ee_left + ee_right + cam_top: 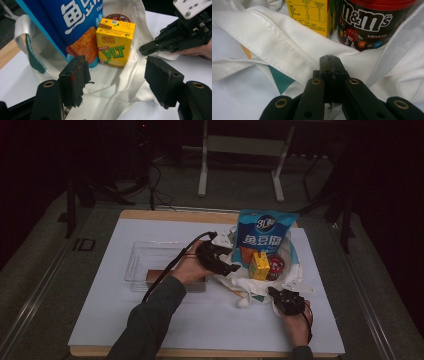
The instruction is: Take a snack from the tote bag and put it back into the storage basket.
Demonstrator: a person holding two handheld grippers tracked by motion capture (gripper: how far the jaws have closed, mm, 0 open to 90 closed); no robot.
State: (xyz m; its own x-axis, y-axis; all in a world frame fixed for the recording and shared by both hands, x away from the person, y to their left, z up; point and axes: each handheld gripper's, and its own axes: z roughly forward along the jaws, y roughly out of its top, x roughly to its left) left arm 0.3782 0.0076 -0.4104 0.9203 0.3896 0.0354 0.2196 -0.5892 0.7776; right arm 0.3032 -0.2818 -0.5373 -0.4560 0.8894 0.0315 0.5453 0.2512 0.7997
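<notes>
A white tote bag [299, 281] lies open on the mat. Inside it stand a blue snack bag [265, 232], a yellow drink carton [259, 266] and a dark M&M's can [276, 265]. My left gripper [231, 260] hovers open at the bag's left rim; in its own view the carton [115, 45] is straight ahead beyond the open pads [75, 80]. My right gripper [276, 295] is at the bag's near edge, shut on the bag's hem [287, 42], with the can [367, 22] and the carton [312, 15] just behind. The right gripper [145, 50] also appears in the left gripper view.
A clear plastic tray [145, 257] sits on the white mat [150, 320] left of the bag, with a brown block [155, 278] at its near side under my left hand. A metal stand [240, 150] rises beyond the table's far edge.
</notes>
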